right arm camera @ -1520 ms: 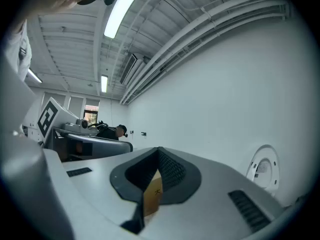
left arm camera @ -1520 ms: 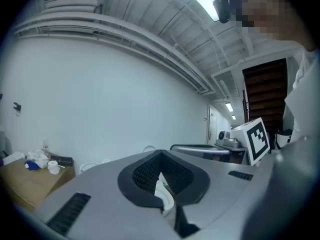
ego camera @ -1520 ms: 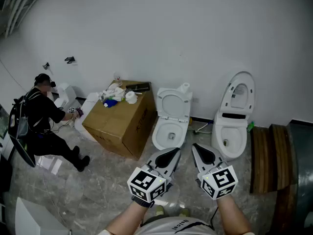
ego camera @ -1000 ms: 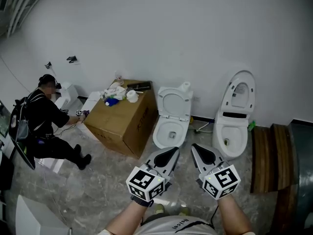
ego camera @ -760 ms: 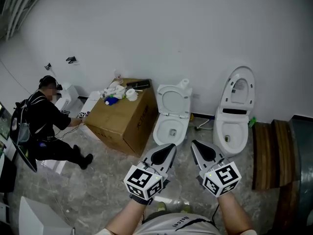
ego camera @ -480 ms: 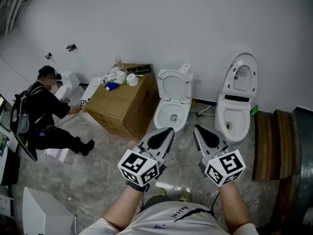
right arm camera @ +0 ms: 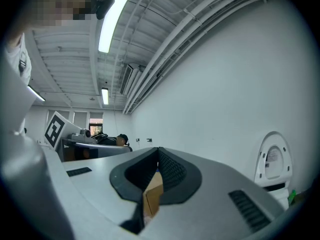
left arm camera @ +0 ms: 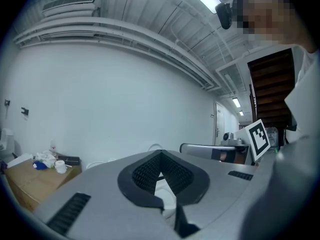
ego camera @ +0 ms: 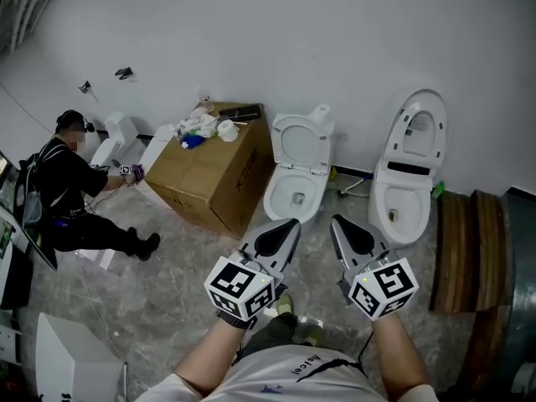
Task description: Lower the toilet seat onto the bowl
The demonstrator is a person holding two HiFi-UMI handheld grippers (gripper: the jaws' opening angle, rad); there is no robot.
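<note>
Toilet seat (ego camera: 302,141) on the middle toilet stands raised: a white oval ring that leans back toward the wall, with the open bowl (ego camera: 291,199) below it. The toilet sits on the grey stone floor (ego camera: 167,300), just beside a cardboard box (ego camera: 213,174) with clutter on top. To its right stands a second toilet (ego camera: 394,208) with a taller white lid (ego camera: 421,128), also upright. Whether a separate seat lies against that lid is hard to tell.

The left gripper (ego camera: 289,222) and the right gripper (ego camera: 337,219) are held level, side by side, short of both bowls and touching neither. Each has its fingers pressed together at the tips, with nothing pinched between them.

The front of the middle bowl is hidden behind the left gripper in the head view. In the left gripper view the gripper's own body fills the lower half, and the toilet shows only as a white sliver under the tips (left arm camera: 159,159). The right gripper view shows only a strip of box past its tips (right arm camera: 158,149), and the second toilet is cut off at the edge. A person (ego camera: 71,199) sits on the floor far left.
</note>
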